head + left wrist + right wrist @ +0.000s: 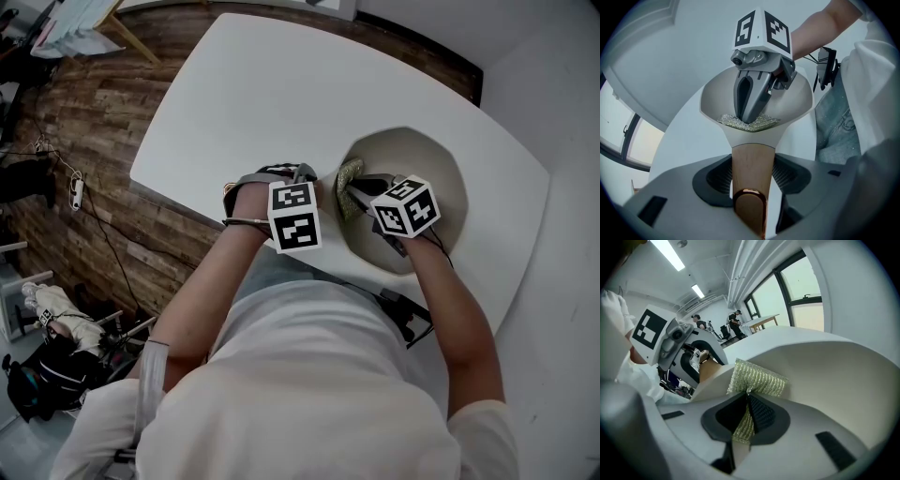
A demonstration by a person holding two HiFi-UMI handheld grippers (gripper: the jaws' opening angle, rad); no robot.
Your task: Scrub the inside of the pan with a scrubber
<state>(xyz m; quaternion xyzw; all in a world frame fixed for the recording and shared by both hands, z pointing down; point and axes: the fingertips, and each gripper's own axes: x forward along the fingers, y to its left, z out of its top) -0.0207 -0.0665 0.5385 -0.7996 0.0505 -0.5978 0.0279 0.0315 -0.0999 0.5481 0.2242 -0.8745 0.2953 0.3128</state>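
Observation:
A cream pan sits on the white table, near its front edge. My left gripper is shut on the pan's wooden handle, with a pad against each side of it. My right gripper reaches down into the pan, shut on a glittery green-gold scrubber. The scrubber lies pressed against the pan's inner wall at the handle side. In the left gripper view the right gripper stands over the scrubber inside the bowl.
The table's edge drops to a wooden floor with cables on the left. The person's body stands close against the near edge. People and desks show far off by the windows.

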